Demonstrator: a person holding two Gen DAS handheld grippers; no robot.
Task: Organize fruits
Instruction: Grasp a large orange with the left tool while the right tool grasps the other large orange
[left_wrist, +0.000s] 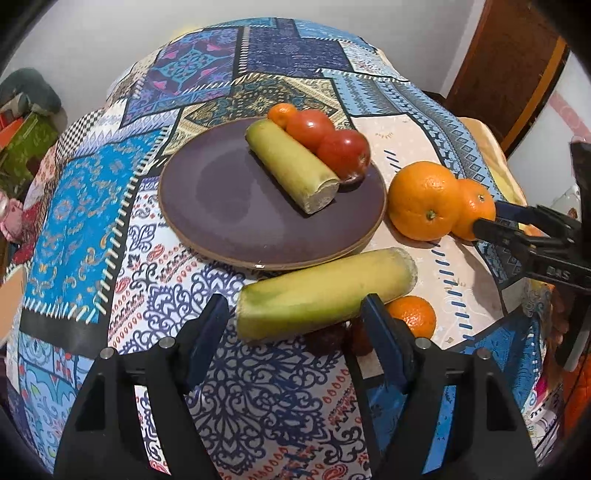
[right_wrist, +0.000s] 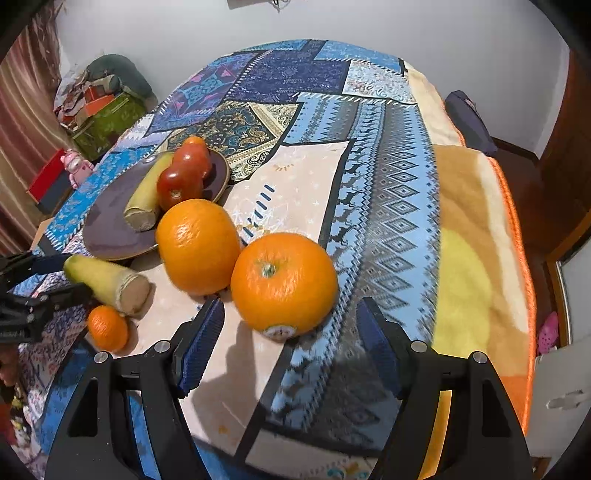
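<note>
Fruits are lying partly on the purple plate (left_wrist: 221, 229) and partly on the patchwork tablecloth (left_wrist: 92, 192): one yellow-green stalk piece (left_wrist: 291, 166), two tomatoes (left_wrist: 343, 151) and a small mandarin (left_wrist: 282, 112) are sitting on the plate's far side. I am holding my left gripper (left_wrist: 295, 314) spread wide around the second stalk piece (left_wrist: 325, 291) just off the plate's near rim. I am keeping my right gripper (right_wrist: 291, 321) released, reaching toward the near orange (right_wrist: 284, 282), which is touching the larger orange (right_wrist: 199, 245).
</note>
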